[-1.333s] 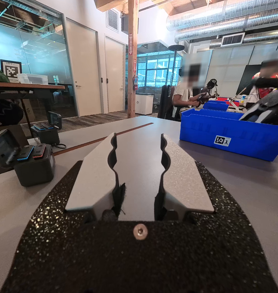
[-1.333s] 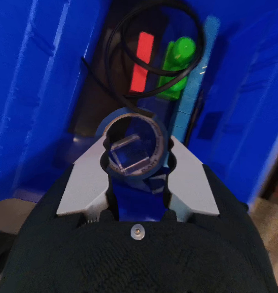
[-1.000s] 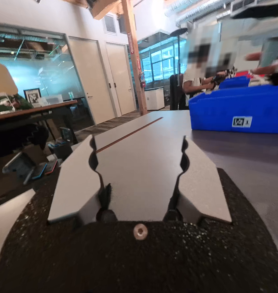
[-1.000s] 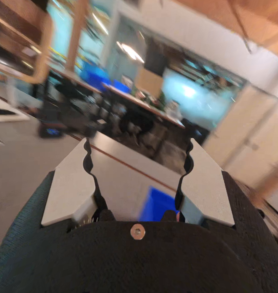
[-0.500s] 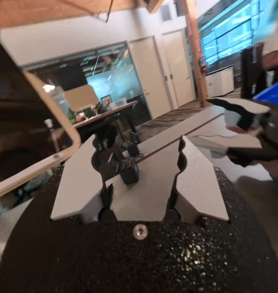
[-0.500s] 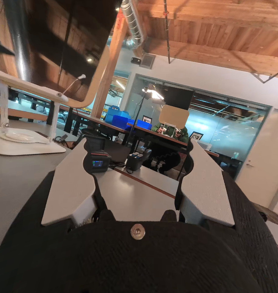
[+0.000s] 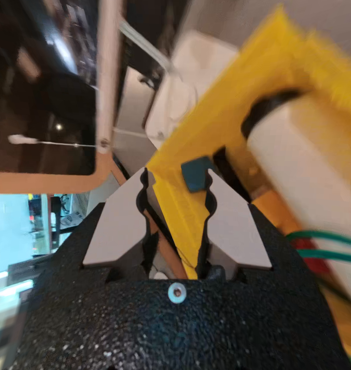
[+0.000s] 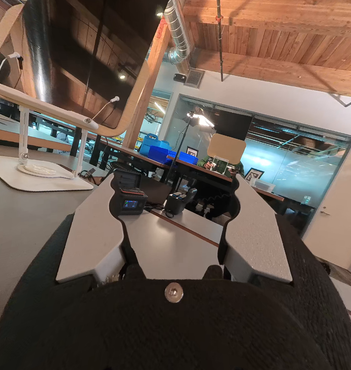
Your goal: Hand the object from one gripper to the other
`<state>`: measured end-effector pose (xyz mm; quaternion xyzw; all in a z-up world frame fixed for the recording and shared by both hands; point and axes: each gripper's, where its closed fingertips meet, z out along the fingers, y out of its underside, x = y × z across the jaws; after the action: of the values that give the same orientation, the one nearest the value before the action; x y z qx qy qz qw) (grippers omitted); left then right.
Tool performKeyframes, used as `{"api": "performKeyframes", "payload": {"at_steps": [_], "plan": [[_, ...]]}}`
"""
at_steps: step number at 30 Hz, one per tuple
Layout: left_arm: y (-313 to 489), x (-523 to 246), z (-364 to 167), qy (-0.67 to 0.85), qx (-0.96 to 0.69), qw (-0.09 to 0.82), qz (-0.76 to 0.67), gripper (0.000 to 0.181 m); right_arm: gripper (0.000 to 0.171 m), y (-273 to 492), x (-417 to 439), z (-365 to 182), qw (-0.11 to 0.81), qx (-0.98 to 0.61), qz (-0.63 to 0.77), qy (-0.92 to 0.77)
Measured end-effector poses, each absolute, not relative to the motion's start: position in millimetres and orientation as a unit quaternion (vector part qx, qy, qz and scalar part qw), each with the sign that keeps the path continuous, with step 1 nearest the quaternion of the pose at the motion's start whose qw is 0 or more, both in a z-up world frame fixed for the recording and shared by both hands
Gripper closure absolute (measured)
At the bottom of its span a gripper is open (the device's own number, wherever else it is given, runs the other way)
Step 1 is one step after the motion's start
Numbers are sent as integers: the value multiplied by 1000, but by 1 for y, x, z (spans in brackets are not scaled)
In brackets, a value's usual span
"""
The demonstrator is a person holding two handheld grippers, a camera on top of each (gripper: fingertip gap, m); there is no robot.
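My right gripper (image 8: pixel 174 176) is spread wide and holds nothing; through its gap I see only the grey table (image 8: pixel 170 240) and a small black charger (image 8: pixel 130 200) well beyond it. So the thing to be passed is not on that side.

My left gripper (image 7: pixel 177 171) stands part-way apart, and a yellow piece (image 7: pixel 240 90) fills the space in front of it, its ribbed edge running down into the gap towards the base. The view is badly smeared, so I cannot tell whether the pads press on that edge or it only passes behind them. I take this yellow piece for the object. A white block (image 7: pixel 301 170) sits against it on the right, a small teal tab (image 7: pixel 194 176) lies at the right fingertip, and green wires (image 7: pixel 321 242) trail off low on the right.

I judge it to be hard moulded plastic: stiff, unlikely to give under the fingers, probably not heavy, though the white block may put the weight off to one side. The flat faces would be slick; the ribs should give the notched fingers some bite.

I would take it across the ribbed edge, close to the block, and leave the far end free for the right gripper. I would keep the fingers off the wires and the tab, which look the likeliest to snag or tear.
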<state>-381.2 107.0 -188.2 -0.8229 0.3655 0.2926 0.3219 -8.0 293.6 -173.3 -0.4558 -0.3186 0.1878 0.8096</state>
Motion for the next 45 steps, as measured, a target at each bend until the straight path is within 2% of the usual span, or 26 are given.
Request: {"api": "performKeyframes", "payload": {"at_steps": [2, 4, 12, 16, 22, 25, 27, 29, 33, 37, 45], "plan": [[102, -399, -226, 389, -848, 250, 259, 124, 62, 294, -8, -174, 808, -459, 189, -318], [103, -406, -247, 397, -858, 225, 238, 119, 62, 295, -9, -176, 806, -461, 187, -322], [115, -422, -265, 626, -649, 129, 413, 119, 63, 296, -13, -180, 801, -464, 185, -329], [115, -424, -287, 674, -617, 87, 397, 113, 64, 299, -11, -181, 799, -471, 189, -322], [134, -413, -292, 688, -596, 110, 399, 115, 65, 301, -14, -184, 793, -478, 194, -324], [137, -419, -283, 676, -589, 118, 426, 109, 65, 301, -14, -184, 792, -479, 199, -323], [144, -425, -267, 653, -576, 146, 470, 105, 65, 301, -14, -184, 792, -479, 201, -321], [146, -429, -259, 636, -572, 166, 491, 111, 66, 301, -14, -184, 791, -481, 202, -321], [149, -424, -261, 626, -574, 204, 487, 109, 67, 302, -15, -185, 789, -483, 205, -320], [159, -415, -233, 609, -513, 266, 543, 128, 67, 302, -14, -185, 789, -484, 208, -316], [165, -409, -247, 651, -514, 224, 511, 129, 68, 303, -14, -185, 787, -487, 215, -311]]}}
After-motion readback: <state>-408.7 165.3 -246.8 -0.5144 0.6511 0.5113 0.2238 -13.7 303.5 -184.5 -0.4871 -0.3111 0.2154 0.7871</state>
